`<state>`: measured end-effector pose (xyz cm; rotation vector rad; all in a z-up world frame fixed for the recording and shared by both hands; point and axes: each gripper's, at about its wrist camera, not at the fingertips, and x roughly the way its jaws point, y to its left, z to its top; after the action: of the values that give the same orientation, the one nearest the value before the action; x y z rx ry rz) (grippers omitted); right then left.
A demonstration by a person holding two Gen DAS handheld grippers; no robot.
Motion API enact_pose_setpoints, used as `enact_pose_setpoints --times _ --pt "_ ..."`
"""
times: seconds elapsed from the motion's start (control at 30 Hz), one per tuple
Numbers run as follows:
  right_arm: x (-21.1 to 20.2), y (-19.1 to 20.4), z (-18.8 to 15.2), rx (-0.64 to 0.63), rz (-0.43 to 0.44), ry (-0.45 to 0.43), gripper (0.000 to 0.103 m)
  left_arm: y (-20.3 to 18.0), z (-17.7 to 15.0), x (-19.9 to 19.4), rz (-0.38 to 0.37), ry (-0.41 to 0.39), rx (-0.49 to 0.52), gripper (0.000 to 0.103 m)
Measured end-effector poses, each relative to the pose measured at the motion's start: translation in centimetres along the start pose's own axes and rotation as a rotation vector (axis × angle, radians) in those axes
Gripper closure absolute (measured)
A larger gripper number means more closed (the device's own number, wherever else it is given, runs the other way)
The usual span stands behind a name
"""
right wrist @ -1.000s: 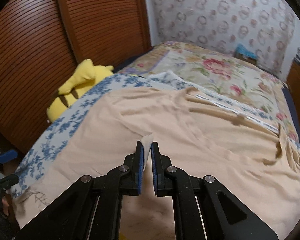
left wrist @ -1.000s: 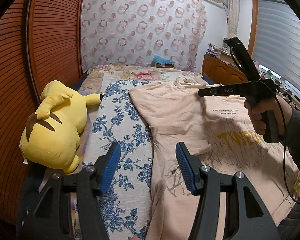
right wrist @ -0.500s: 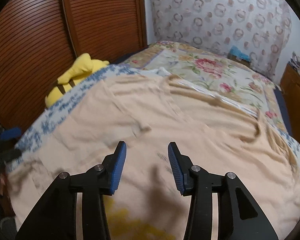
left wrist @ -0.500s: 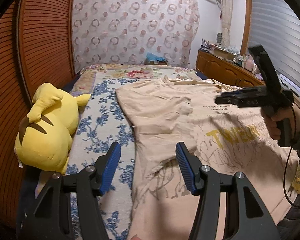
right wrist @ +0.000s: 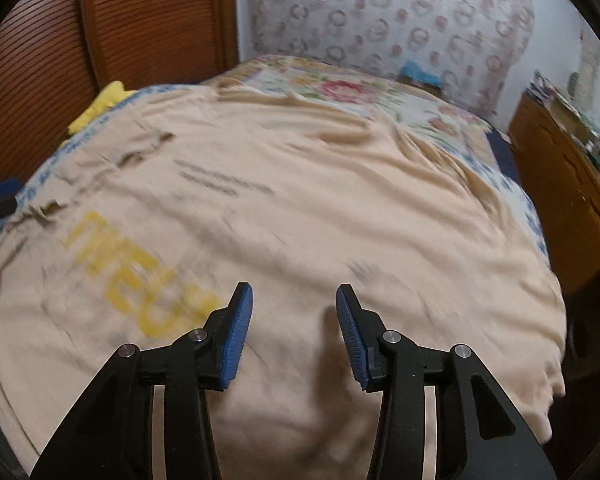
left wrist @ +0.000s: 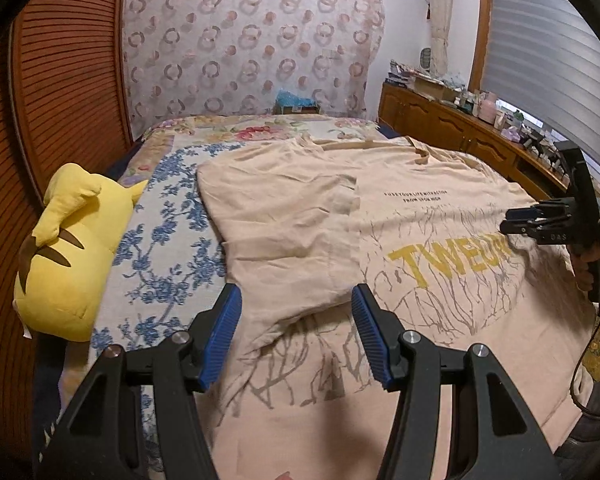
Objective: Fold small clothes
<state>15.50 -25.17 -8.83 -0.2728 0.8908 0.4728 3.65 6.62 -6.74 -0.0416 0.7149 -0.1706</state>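
Note:
A beige T-shirt (left wrist: 440,216) with a yellow print (left wrist: 448,260) lies spread on the bed. Its left side and sleeve (left wrist: 284,232) are folded inward over the chest. My left gripper (left wrist: 296,320) hovers open above the lower edge of that folded flap, with nothing between its blue pads. My right gripper (left wrist: 516,220), held by a hand (left wrist: 584,268), is out over the shirt's right part. In the blurred right wrist view the right gripper (right wrist: 294,312) stands open and empty above the shirt (right wrist: 300,184), just right of the yellow print (right wrist: 140,280).
A yellow plush toy (left wrist: 68,252) lies at the bed's left edge on a blue floral cloth (left wrist: 168,248). Louvred wooden doors (left wrist: 60,80) stand on the left. A cluttered wooden cabinet (left wrist: 460,132) runs along the right side.
My right gripper let go of the pinched shirt fabric, opened and swept right across the shirt. The sleeve flap now lies flat. The left gripper drifted a little.

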Motion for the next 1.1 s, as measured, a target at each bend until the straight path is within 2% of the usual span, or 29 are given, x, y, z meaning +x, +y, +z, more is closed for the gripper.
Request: enact_pose_setpoints --times 0.2,0.27,0.4,0.5,0.57,0.6,0.7,0.73,0.77,1.0,1.1 --pt "0.1 -1.3 -1.3 0.024 0.001 -0.013 0.055 -0.7 0.1 1.1 0.003 0.042 0.016 0.047" --pt "0.1 -1.2 -1.6 0.013 -0.008 -0.033 0.05 -0.9 0.2 1.1 0.001 0.043 0.023 0.047" --pt "0.3 -2.0 -1.9 0.046 0.024 -0.055 0.045 -1.3 0.5 1.4 -0.046 0.048 0.035 0.047" --pt "0.3 -1.7 -1.9 0.034 0.011 -0.058 0.044 -1.9 0.8 1.9 -0.058 0.061 0.058 0.047" --pt "0.3 -1.7 -1.9 0.036 0.013 -0.059 0.043 -2.3 1.0 2.5 -0.065 0.08 0.073 0.058" --pt "0.3 -1.7 -1.9 0.036 0.013 -0.059 0.043 -2.4 1.0 2.7 -0.063 0.089 0.076 0.06" --pt "0.3 -1.7 -1.9 0.035 0.012 -0.06 0.043 -2.7 1.0 3.2 -0.057 0.113 0.092 0.082" --pt "0.3 -1.7 -1.9 0.036 0.013 -0.06 0.043 -2.7 0.9 3.2 -0.059 0.116 0.095 0.093" --pt "0.3 -1.7 -1.9 0.036 0.013 -0.06 0.043 -2.8 0.8 3.1 -0.07 0.122 0.099 0.096" --pt "0.3 -1.7 -1.9 0.035 0.012 -0.061 0.043 -3.4 0.6 1.7 -0.061 0.12 0.12 0.096" --pt "0.3 -1.7 -1.9 0.034 0.012 -0.062 0.042 -3.5 1.2 1.1 -0.063 0.097 0.11 0.088"
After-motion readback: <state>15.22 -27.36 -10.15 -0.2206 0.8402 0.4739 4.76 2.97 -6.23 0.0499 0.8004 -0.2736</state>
